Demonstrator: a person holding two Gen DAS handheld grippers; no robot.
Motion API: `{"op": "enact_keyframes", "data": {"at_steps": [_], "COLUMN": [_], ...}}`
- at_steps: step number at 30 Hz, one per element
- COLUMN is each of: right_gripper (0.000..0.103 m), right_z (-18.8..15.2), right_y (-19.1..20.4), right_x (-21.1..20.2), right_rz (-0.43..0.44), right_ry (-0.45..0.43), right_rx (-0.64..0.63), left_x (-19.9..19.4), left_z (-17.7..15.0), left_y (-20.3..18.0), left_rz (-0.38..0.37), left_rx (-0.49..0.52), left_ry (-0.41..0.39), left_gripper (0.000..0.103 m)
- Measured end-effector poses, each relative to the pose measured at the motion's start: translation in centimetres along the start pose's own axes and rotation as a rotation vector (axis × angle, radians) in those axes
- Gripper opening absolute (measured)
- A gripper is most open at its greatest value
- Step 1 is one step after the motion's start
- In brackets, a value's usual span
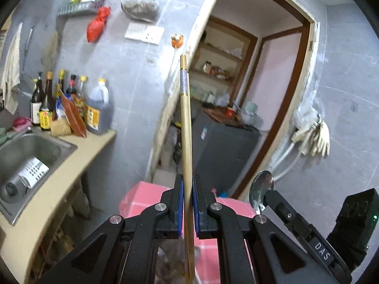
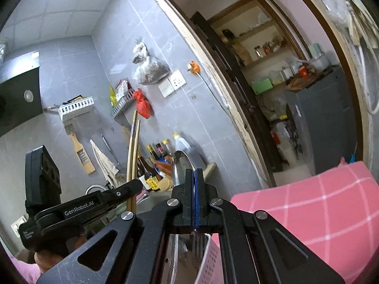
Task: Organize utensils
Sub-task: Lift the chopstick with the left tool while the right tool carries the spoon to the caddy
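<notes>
My left gripper [image 1: 187,189] is shut on wooden chopsticks [image 1: 186,123] that point straight up; in the right wrist view the chopsticks [image 2: 133,151] show as a pair beside the left gripper [image 2: 129,193]. My right gripper [image 2: 194,177] is shut on a metal spoon [image 2: 181,165], bowl upward; the spoon [image 1: 261,189] and right gripper [image 1: 272,195] also show at lower right in the left wrist view. Below the right gripper is a white perforated basket [image 2: 208,262] holding shiny metal utensils. Both grippers hover above a pink checked cloth [image 2: 308,213].
A steel sink [image 1: 35,151] with a perforated metal holder [image 1: 28,175] sits in a beige counter [image 1: 94,142] at left, with sauce bottles [image 1: 71,104] behind. An open doorway [image 1: 248,94] leads to a room with a grey cabinet [image 1: 225,146]. Wall racks [image 2: 75,108] hang above.
</notes>
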State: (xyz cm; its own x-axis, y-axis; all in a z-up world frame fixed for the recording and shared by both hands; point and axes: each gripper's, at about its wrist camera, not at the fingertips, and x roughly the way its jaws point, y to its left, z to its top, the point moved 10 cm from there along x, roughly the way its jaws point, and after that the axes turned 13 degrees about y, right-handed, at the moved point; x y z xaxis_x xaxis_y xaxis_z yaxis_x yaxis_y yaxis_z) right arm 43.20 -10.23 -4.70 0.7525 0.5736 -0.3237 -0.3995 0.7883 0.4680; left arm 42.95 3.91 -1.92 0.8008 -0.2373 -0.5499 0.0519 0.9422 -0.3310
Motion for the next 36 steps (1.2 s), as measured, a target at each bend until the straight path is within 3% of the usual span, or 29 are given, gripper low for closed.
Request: {"op": "enact_keyframes", "data": {"at_steps": [5,13,26,36], "right_gripper": [0.001,0.001,0.001,0.001], "right_z": [-1.6,-4.3,-7.3,-6.5], "right_y": [0.2,-0.4,-0.9,-1.3], "right_x": [2.9,5.6,5.5,4.9], "right_rz": [0.054,0.045,0.018,0.011], "right_ry": [-0.003,-0.003,0.034,0.014], "right_rx": [-0.018,-0.051,-0.102,-0.116], "left_x": [1.5,2.9,2.7,2.9], "left_z": [-0.4,-2.5,-5.9,-6.4], "left_y": [1.9,2.8,3.3,3.2], "left_rz": [-0.017,-0.012,-0.018,-0.016], "left_rx": [-0.04,-0.031,0.013,0.044], "left_ry": [-0.024,-0.071,-0.085,-0.092], "left_gripper": [0.007,0.007,0.007,0.007]}}
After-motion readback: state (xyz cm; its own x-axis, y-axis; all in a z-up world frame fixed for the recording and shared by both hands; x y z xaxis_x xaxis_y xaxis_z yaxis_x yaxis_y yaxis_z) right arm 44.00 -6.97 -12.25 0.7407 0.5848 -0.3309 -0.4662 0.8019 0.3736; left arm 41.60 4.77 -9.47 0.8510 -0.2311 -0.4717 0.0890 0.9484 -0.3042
